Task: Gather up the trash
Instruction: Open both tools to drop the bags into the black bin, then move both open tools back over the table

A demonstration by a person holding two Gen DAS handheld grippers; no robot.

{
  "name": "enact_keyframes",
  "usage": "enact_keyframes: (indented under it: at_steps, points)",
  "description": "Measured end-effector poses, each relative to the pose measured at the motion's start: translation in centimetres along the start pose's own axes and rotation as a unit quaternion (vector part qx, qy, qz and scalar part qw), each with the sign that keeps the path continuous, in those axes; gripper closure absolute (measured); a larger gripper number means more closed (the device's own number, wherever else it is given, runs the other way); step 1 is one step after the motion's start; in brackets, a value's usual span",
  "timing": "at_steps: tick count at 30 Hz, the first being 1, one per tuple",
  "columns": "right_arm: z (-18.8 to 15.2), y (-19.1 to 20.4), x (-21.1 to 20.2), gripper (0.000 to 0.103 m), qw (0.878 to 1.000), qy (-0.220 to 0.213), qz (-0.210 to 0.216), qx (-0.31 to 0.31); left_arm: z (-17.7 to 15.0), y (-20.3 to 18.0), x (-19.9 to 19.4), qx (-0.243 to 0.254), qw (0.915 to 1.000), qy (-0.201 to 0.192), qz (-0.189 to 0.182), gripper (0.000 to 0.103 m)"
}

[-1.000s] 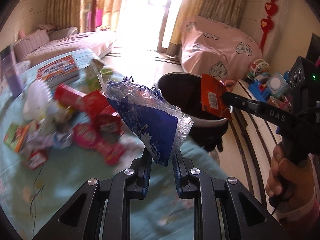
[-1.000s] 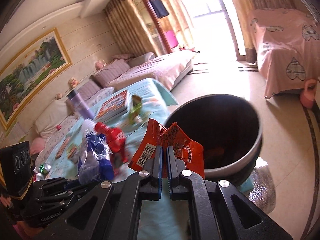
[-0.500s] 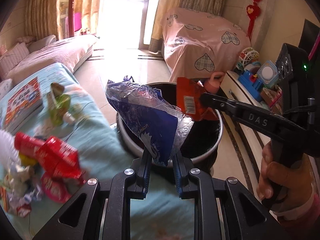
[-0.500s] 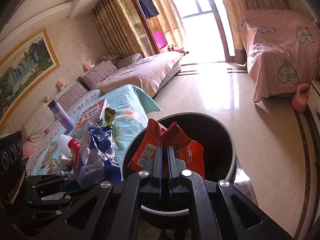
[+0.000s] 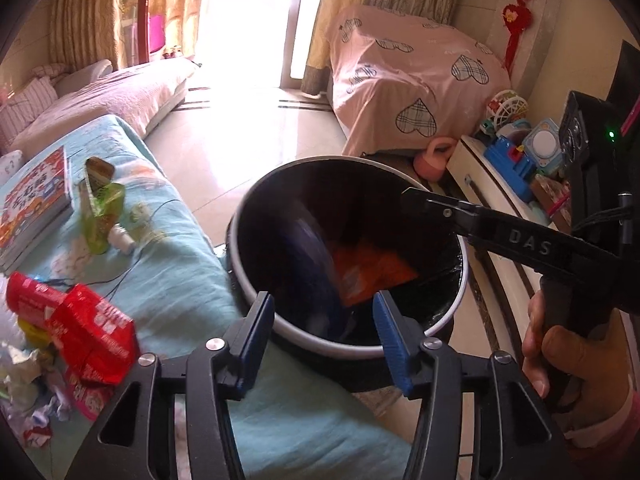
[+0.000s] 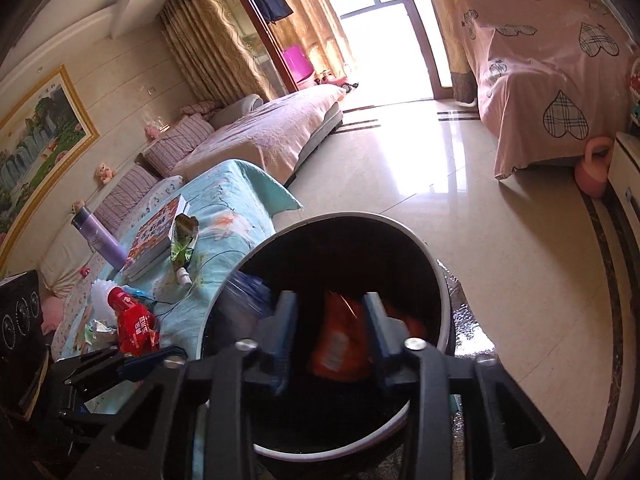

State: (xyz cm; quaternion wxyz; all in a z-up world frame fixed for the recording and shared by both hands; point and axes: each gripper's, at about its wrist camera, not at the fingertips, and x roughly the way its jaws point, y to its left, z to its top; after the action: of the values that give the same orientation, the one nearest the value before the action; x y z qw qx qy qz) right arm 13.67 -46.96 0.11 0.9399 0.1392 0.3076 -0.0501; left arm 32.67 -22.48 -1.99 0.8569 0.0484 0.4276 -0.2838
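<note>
So both claws, left (image 5: pixel 324 316) and right (image 6: pixel 330 334), are spread apart over the bin (image 5: pixel 460 280); blue bag (image 5: pixel 308 248) and orange wrapper (image 6: pixel 340 344) blurry inside.

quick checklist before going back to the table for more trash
1. Left gripper open, nothing held: ok.
2. Right gripper open, nothing held: ok.
3. Crinkly blue plastic bag inside round black bin: ok, blurred as it drops.
4. Orange snack wrapper inside bin: ok.
5. Trash left on the light blue tablecloth: not ok; red wrappers and green wrapper remain.
6. Whether the book is trash: cannot tell.
</note>
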Motion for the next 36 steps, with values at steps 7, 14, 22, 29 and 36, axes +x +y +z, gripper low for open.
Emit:
enact_keyframes:
  at_steps: [7,14,22,29,36]
  points:
    - [-1.1,1.4,-2.2,0.015,1.000,-0.029,0.008,0.004,-3.6,0.3,-3.4,-0.032,0.9992,-0.018,0.014,0.042]
    - [-3.6,4.7,-3.1,0.012,0.999,-0.028,0.036,0.005,-8.3,1.4,-6.5,-0.074,0.9966,-0.024,0.029,0.038]
    - [-6.5,9.2,-3.3,0.009,0.998,-0.016,0.063,-0.027,-12.7,2.7,-10.4,-0.122,0.9911,-0.027,0.046,0.038]
    - [-8.3,12.4,-2.3,0.009,0.995,0.006,0.079,-0.053,-16.5,4.2,-13.9,-0.153,0.9849,-0.035,0.073,0.038]
    - [-9.6,14.6,-1.1,0.009,0.993,0.025,0.090,-0.074,-18.4,6.3,-16.4,-0.191,0.9760,-0.040,0.097,0.038]
